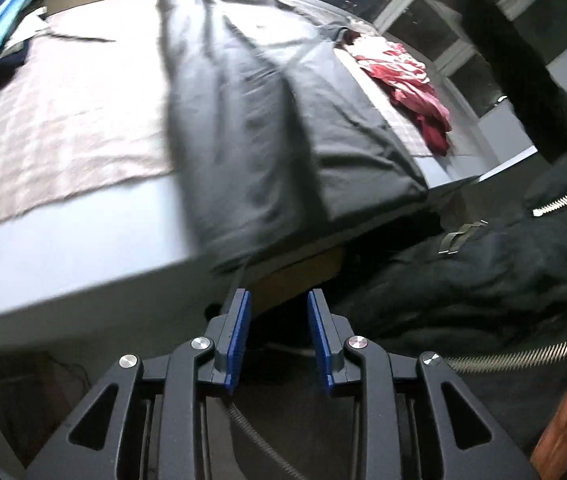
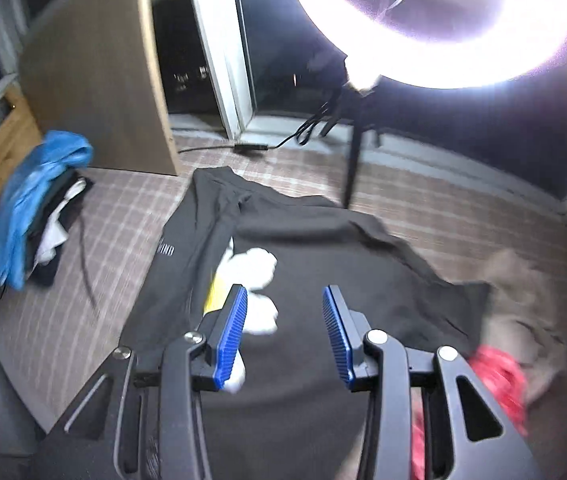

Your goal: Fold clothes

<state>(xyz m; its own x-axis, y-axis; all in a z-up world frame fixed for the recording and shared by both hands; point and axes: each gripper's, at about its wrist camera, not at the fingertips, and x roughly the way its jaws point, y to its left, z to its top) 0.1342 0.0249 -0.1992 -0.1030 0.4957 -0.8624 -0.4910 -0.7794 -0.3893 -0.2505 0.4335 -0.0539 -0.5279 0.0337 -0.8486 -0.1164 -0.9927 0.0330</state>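
A dark grey shirt (image 1: 243,120) lies spread on the checked bed cover, one edge draped over the near edge of the bed. In the right wrist view the same shirt (image 2: 343,260) shows a white and yellow print (image 2: 251,268). My left gripper (image 1: 279,300) is open and empty, held below the bed edge, just under the hanging cloth. My right gripper (image 2: 285,296) is open and empty, hovering above the middle of the shirt, close to the print.
A blue garment on a pile of folded clothes (image 2: 31,204) sits at the left of the bed. Red clothing (image 1: 411,80) lies at the right side. A bright ring light on a stand (image 2: 443,20) is behind the bed. A person's dark zipped jacket (image 1: 523,260) is at right.
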